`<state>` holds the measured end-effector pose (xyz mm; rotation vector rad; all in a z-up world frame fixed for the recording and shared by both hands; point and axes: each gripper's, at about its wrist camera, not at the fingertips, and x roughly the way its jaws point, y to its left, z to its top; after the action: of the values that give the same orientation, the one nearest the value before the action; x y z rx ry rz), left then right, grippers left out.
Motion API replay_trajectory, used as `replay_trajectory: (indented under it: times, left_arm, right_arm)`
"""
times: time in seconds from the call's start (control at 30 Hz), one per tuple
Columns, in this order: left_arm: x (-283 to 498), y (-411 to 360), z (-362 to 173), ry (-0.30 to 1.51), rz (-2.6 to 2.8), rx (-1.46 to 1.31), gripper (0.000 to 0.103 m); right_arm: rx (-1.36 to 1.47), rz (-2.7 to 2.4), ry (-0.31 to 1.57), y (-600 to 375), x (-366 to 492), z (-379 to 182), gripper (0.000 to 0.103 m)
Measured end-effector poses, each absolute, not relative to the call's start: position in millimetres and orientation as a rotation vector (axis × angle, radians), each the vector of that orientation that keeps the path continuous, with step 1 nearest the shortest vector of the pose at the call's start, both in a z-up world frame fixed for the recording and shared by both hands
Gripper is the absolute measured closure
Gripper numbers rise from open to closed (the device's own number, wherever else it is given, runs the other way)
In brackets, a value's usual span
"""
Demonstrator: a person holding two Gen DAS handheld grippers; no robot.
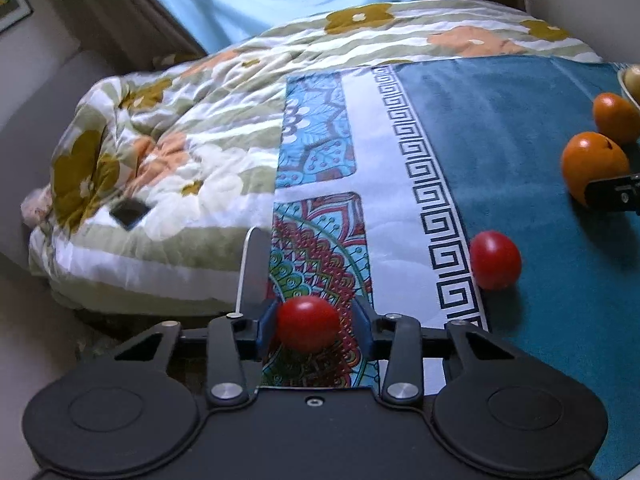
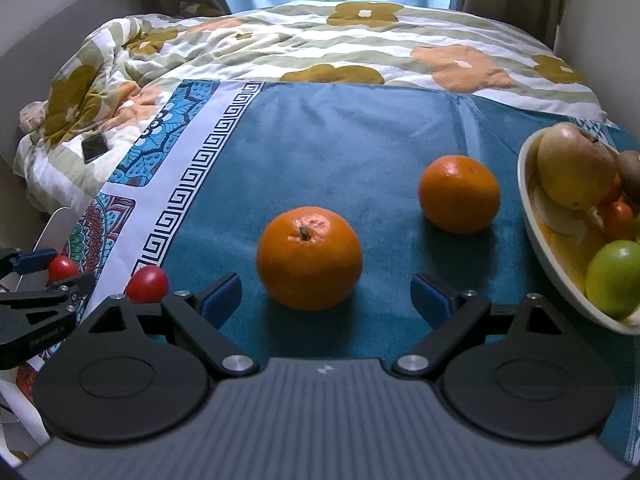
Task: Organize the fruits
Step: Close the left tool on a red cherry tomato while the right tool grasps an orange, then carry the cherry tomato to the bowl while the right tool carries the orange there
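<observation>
A small red tomato (image 1: 308, 328) lies on the patterned edge of the cloth with my left gripper (image 1: 314, 328) shut on it, blue pads on either side; the right wrist view shows this gripper (image 2: 56, 272) at the far left. A second tomato (image 1: 495, 260) (image 2: 147, 285) rests free on the cloth's white border. My right gripper (image 2: 326, 292) stands open, its blue pads wide apart. An orange (image 2: 310, 258) sits just ahead of them, untouched. Another orange (image 2: 459, 194) lies farther right, beside a cream bowl (image 2: 528, 216).
The bowl holds a pear, a green fruit, a kiwi and small orange fruits. A teal towel (image 2: 340, 140) covers the bed under the fruit. A floral quilt (image 2: 280, 48) is bunched behind it, with a dark phone (image 2: 95, 147) lying on its left part.
</observation>
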<state>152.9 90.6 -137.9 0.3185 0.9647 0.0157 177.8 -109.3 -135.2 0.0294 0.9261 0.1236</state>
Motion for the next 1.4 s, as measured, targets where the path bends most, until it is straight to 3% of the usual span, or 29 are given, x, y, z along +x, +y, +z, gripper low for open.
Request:
replay_trajectory:
  times: [0.57,0.73,0.8,1.4]
  left_arm:
    - [147,97,-135,1.004,0.042,0.225,0.066]
    - [140,92,-134,1.006,0.041,0.2,0.066]
    - [136,90,-134,1.007,0.037,0.195,0.066]
    - [110,57,-89,0.91,0.029,0.16,0.066]
  right_arm:
    - [-0.002,0.181,0.919,-104,198,-142,0.0]
    - [-0.02,0.205,0.933,-103,201,-146,0.01]
    - [-0.021,0.219,0.949,-103,201,-148,0.025]
    - [0.013,0.242,0.919,-125,174,-116,0.027]
